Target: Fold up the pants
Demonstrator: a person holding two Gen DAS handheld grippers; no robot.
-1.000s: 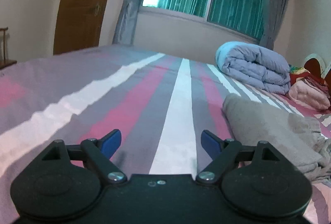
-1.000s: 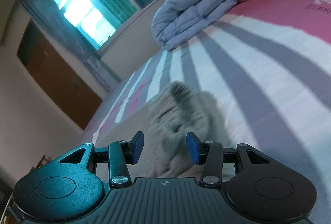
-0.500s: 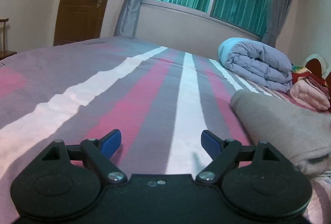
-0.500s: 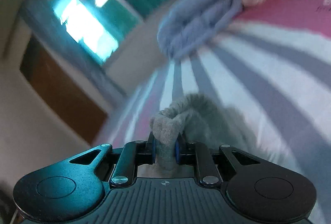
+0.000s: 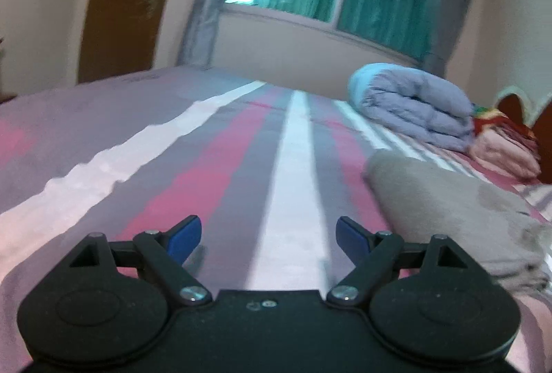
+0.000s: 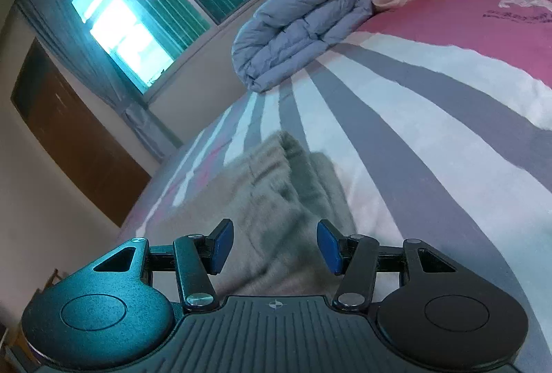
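Half a second back the right gripper (image 6: 275,247) pinched a bunch of the grey-beige fleece pants (image 6: 276,197); now its jaws are opening, blue pads clear of the cloth, pants lying folded just ahead on the pink, grey and white striped bedsheet (image 6: 431,118); left gripper (image 5: 268,237) unchanged, wide apart, empty, pants (image 5: 448,211) to its right.
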